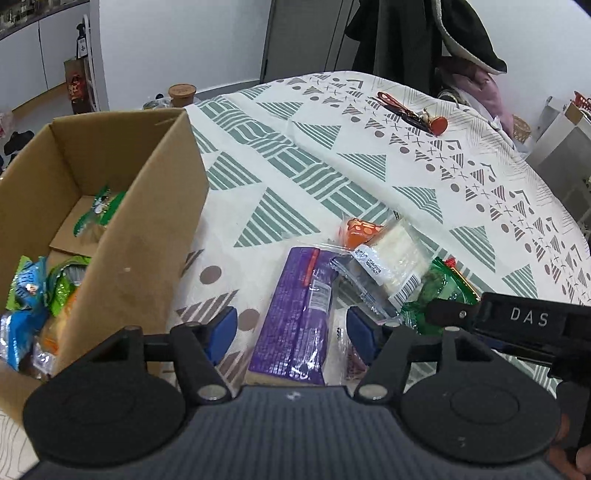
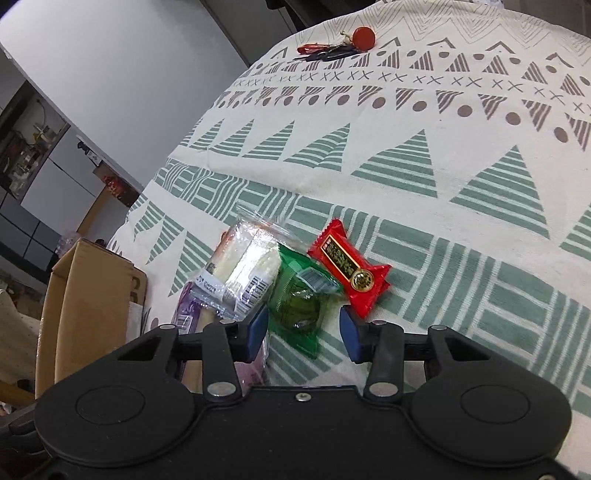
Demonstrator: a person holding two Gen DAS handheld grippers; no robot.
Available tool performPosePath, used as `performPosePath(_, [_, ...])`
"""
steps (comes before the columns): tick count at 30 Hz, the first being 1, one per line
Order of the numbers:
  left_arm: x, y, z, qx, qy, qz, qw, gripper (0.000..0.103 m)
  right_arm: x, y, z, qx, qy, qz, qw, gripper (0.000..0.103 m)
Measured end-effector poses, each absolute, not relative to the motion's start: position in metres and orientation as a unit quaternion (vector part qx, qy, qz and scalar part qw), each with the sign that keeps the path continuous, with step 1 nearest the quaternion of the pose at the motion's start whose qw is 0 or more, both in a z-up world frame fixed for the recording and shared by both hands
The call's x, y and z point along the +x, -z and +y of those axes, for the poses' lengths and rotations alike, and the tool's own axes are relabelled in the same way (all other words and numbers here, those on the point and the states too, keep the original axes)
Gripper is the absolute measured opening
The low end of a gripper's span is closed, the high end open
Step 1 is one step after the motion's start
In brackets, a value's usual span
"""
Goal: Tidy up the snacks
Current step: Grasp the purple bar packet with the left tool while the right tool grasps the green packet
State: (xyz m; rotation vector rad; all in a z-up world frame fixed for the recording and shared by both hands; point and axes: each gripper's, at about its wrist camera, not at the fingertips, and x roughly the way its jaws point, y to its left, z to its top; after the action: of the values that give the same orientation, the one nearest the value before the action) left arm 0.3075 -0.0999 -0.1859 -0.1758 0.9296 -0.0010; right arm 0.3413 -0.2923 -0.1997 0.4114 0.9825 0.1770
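Note:
A purple snack pack (image 1: 295,314) lies on the patterned tablecloth, between the blue pads of my open left gripper (image 1: 290,330), which touch nothing. Beyond it lie a clear-wrapped white sandwich pack (image 1: 388,258) (image 2: 240,273), an orange packet (image 1: 356,230) and a green packet (image 1: 439,295) (image 2: 299,302). My open right gripper (image 2: 303,332) straddles the green packet's near end without closing on it. A red packet (image 2: 351,273) rests just right of the green one. The cardboard box (image 1: 147,206) (image 2: 85,314) at the left holds several green, blue and orange snack bags (image 1: 33,295).
The round table's cloth (image 1: 369,147) has bare room toward the far side. Keys with a red tag (image 1: 413,114) (image 2: 340,46) lie near the far edge. A dark coat (image 1: 417,33) hangs behind the table. The right gripper's body (image 1: 517,325) enters the left wrist view at right.

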Motion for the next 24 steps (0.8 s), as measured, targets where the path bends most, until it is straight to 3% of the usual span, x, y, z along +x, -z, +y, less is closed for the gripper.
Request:
performPosePath(9, [0.318,0.207,-0.098,-0.099,-0.008,0.479,0.872,0.06,0.348,0.205,-0.289,0.18,-0.1,0.459,0.864,0.042])
performPosePath(13, [0.317,0.205,-0.099,-0.092,-0.008,0.481,0.872,0.039,0.347,0.204,-0.288,0.168,-0.101,0.456,0.868,0.034])
performPosePath(15, [0.314,0.202,-0.101,-0.09,-0.01,0.48,0.872,0.035,0.345,0.203,-0.287,0.166,-0.104,0.456,0.868,0.027])
performPosePath(24, [0.3,0.182,-0.099,-0.1,-0.015,0.465,0.88,0.031,0.325,0.185,-0.282,0.143,-0.103,0.443,0.879,0.027])
